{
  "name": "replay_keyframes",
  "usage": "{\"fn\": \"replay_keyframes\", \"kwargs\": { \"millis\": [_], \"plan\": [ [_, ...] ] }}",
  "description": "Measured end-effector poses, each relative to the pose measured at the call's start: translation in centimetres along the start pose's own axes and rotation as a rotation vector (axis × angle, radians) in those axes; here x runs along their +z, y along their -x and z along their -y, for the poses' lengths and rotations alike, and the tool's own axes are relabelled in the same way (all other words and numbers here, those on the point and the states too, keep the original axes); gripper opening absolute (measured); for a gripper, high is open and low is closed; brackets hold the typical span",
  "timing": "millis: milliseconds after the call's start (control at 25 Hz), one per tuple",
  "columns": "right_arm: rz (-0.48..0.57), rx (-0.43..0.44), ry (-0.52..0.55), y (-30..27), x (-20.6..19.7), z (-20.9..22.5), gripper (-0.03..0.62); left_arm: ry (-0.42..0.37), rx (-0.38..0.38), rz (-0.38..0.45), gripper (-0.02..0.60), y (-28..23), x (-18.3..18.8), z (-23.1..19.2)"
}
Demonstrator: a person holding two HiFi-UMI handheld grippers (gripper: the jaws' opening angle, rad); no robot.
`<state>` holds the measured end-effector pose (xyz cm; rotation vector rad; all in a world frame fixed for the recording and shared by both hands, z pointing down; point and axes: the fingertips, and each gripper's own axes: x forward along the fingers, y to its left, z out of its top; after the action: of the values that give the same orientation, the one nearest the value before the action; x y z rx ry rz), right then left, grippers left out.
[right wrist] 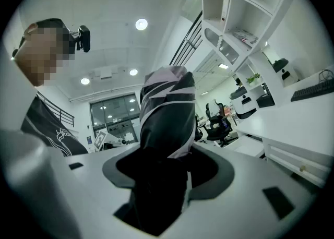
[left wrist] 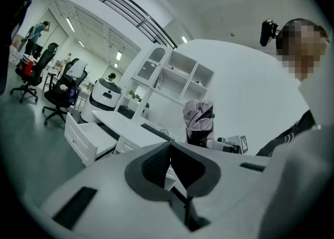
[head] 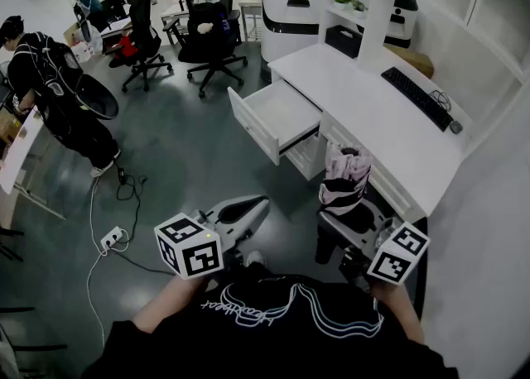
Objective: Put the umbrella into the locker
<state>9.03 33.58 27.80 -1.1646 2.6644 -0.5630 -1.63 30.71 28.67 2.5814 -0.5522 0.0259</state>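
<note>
Jaws of right gripper [right wrist: 162,178] clamp umbrella [head: 345,177], left gripper [left wrist: 168,148] closed empty, drawer [head: 277,117] open ahead

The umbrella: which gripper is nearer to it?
Right. The right gripper is shut on the umbrella, upright between its jaws. The left gripper, shut and empty, is apart, to its left in the head view.

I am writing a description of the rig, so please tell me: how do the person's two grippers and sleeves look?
The left gripper and the right gripper have pale grey, wide bodies with dark, ribbed pads. Each carries a white cube with black square markers. No cables show. The person wears a black top with a white line print; the sleeves seem short.
</note>
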Motion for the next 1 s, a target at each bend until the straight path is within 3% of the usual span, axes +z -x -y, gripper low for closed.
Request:
{"fn": "replay_keyframes", "kwargs": {
  "millis": [520,1000],
  "plan": [
    [0.017,-0.008,-0.027,0.3,-1.0,0.9,0.247,0.021,0.009,-0.002,0.005,-0.2,-1.5,-0.5],
    [-0.004,-0.055,-0.038,-3.2,-1.2,4.8,0.247,0.052,-0.004,0.004,0.005,-2.4,-0.4,-5.8]
  ]
}}
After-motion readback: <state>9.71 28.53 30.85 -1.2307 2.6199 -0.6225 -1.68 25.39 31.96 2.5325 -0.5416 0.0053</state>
